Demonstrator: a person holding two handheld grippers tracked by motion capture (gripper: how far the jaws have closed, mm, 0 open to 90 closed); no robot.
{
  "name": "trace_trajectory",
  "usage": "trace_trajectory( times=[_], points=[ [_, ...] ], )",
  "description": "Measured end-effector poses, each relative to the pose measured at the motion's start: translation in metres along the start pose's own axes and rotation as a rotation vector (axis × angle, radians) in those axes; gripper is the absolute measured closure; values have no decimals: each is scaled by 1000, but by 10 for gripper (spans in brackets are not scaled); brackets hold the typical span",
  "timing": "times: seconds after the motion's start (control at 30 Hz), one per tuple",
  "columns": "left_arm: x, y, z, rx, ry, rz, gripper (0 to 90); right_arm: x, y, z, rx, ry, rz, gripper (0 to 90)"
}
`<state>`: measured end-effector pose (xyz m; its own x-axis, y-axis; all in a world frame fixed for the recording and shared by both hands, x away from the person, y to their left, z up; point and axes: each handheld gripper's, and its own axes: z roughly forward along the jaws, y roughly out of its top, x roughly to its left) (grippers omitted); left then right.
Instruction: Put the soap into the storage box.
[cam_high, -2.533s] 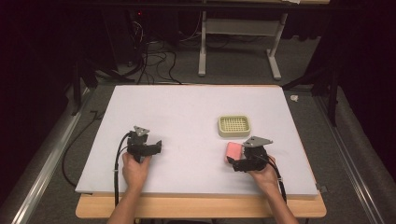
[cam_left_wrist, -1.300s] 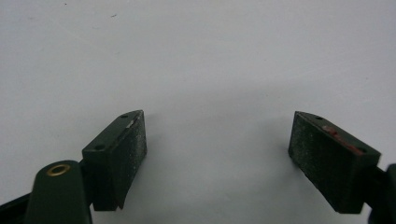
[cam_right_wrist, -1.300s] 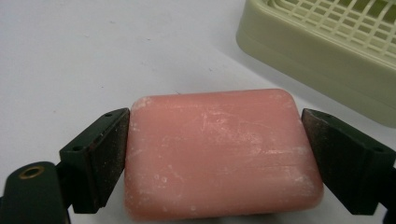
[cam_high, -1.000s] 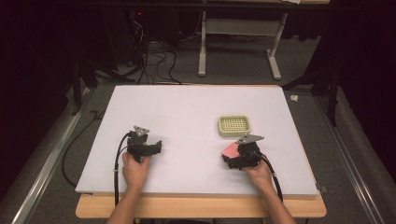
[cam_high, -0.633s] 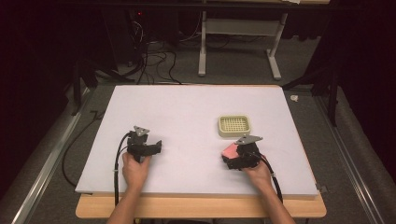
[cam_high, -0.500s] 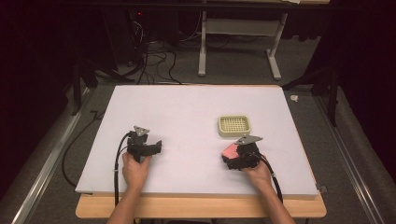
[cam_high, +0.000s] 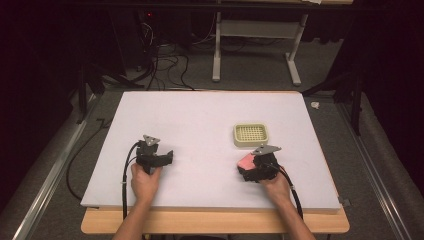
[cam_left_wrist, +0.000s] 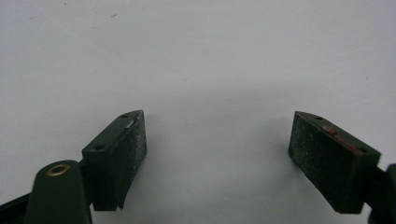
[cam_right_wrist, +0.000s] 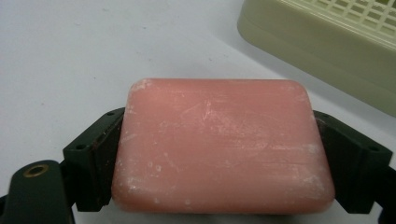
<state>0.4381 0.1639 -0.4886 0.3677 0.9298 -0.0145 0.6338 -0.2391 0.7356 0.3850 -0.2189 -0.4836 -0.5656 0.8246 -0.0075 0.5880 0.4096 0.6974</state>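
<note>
— Soap bar (cam_right_wrist: 222, 147): where is it seen?
— A pink bar is clamped flat between the jaws of the right gripper (cam_high: 252, 166), low over the white table (cam_high: 200, 120), at 7 o'clock from the cream slatted dish (cam_high: 250, 134).
— And the hands?
— Both forearms are extended from 6 o'clock. The left gripper (cam_left_wrist: 217, 158) is held with jaws spread wide, nothing gripped.

The right gripper (cam_high: 248, 166) — clamped on the pink soap (cam_right_wrist: 223, 148) — has moved slightly forward and leftward toward the cream soap dish (cam_high: 250, 135), apparently just short of it.
</note>
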Motion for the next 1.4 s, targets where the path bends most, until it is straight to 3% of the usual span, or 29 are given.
trace_trajectory(
  times=[0.6, 1.2, 1.4],
  points=[
    [0, 0, 0, 1, 1, 2, 198, -7, 6, -12, -49, 42, 70, 136],
    [0, 0, 0, 0, 1, 1, 198, -19, 12, -24, -73, 16, 72, 136],
    [0, 0, 0, 0, 1, 1, 198, -25, 11, -28, -96, 16, 106, 136]
  ],
)
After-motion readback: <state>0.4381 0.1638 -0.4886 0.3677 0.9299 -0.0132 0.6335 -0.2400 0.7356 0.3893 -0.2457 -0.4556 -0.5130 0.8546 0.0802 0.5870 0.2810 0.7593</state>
